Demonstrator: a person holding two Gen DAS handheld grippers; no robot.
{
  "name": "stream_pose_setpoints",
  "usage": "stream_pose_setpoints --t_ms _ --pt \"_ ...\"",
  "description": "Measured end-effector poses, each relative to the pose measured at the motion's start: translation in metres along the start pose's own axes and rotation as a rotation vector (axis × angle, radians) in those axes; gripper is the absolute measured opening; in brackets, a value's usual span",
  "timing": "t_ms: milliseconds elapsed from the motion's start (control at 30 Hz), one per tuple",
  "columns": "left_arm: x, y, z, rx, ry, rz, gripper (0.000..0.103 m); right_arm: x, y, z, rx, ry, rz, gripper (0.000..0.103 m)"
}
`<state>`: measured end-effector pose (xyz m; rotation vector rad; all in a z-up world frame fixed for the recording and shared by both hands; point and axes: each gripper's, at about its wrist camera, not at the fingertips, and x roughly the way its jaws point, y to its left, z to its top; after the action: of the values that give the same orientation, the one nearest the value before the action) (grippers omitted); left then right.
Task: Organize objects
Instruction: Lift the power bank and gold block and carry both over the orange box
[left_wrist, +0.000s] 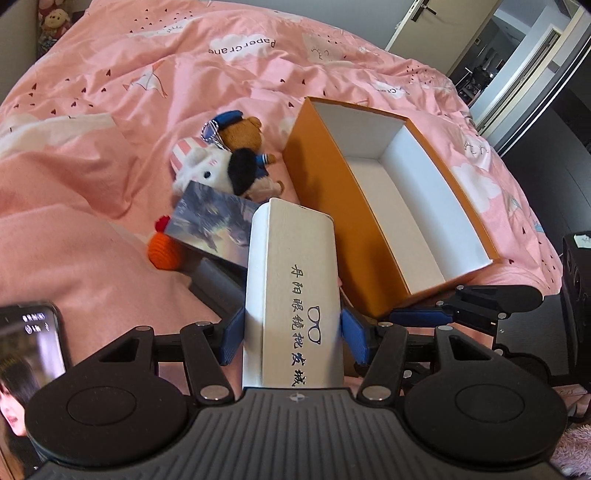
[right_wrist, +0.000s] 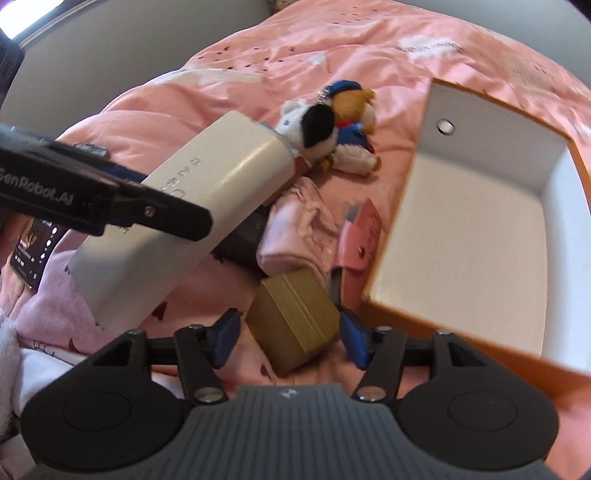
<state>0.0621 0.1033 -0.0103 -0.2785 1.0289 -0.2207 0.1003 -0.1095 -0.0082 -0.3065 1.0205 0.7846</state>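
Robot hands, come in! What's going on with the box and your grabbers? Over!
Left gripper jaws shut on white glasses case. Right gripper jaws open around gold box, not pressing. Orange box empty. Plush toys beside it, not blocking.

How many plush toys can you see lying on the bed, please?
2: a white plush and a brown bear plush, touching each other left of the orange box. Others may be hidden.

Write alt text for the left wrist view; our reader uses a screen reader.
The left gripper holds a white glasses case over a pink bedspread, beside an empty orange box. Small plush toys lie behind the case.
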Motion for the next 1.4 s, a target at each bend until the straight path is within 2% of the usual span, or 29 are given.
stream_pose_setpoints --t_ms 33,100,233,433,667,933,1067,1400 --pt "0.001 -0.002 -0.003 0.002 -0.002 0.007 0.065 0.001 -0.004 -0.003 0.036 0.001 -0.010 0.071" --pt "0.004 -0.005 -0.007 0.008 -0.006 0.029 0.065 0.007 -0.014 -0.005 0.146 0.016 -0.021 0.071" --pt "0.006 -0.009 -0.012 0.012 -0.024 0.065 0.065 0.009 -0.025 -0.007 0.344 -0.010 0.029 0.078" --pt "0.004 -0.006 -0.016 0.006 -0.047 0.108 0.065 0.020 -0.022 0.000 0.385 -0.030 0.021 0.080" --pt "0.008 0.001 -0.019 -0.016 -0.042 0.121 0.065 0.035 -0.040 0.000 0.591 -0.008 0.068 0.080" --pt "0.009 0.000 -0.019 -0.006 -0.042 0.127 0.065 0.041 -0.036 0.000 0.589 0.013 0.041 0.074" --pt "0.008 -0.003 -0.020 0.005 -0.036 0.134 0.065 0.035 -0.032 -0.004 0.524 0.005 0.053 0.074" --pt "-0.007 -0.012 -0.022 0.013 -0.082 0.099 0.064 -0.011 -0.031 -0.013 0.423 -0.084 0.057 0.074"
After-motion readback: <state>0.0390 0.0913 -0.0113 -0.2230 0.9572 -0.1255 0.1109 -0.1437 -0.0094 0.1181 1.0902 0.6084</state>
